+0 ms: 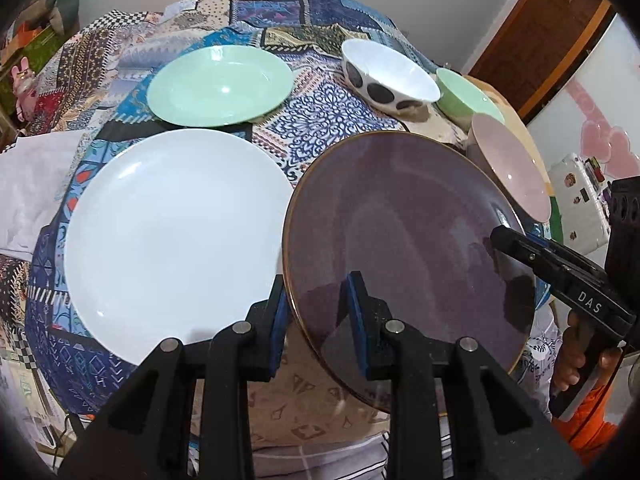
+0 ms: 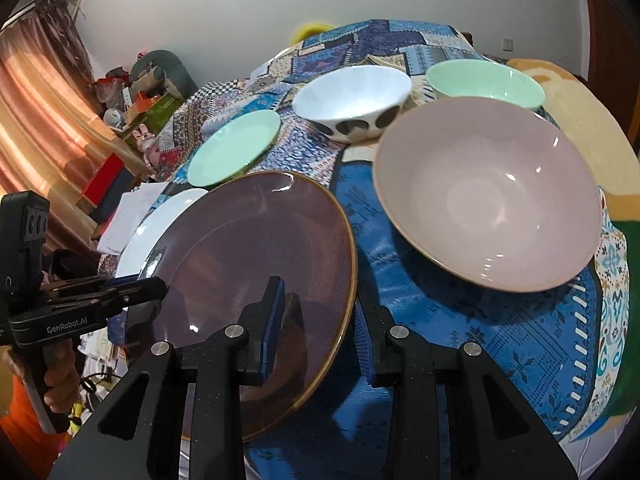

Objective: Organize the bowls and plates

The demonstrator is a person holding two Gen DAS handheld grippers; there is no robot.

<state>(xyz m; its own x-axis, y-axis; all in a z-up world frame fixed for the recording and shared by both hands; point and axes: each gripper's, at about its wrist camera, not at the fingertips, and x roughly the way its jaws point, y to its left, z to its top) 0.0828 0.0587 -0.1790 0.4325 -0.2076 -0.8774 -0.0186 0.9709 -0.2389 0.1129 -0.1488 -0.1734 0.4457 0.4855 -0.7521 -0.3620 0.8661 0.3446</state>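
Patchwork cloth (image 1: 320,132) is covering the surface, with dishes spread across it. Purple plate (image 1: 400,232) is sitting tilted at the near edge, just beside the white plate (image 1: 172,236). Left gripper (image 1: 318,320) is straddling its left rim, right gripper (image 2: 320,320) its right rim; both sets of jaws are standing part open with the rim between the pads, not visibly clamping. Judgement: close both together, seat the pads deep on the rim, lift level, then stack onto the white plate. Left view is showing the full white plate and the green plate (image 1: 220,86). Right view is showing more of the pink bowl (image 2: 488,196), spotted bowl (image 2: 352,100), green bowl (image 2: 484,80).
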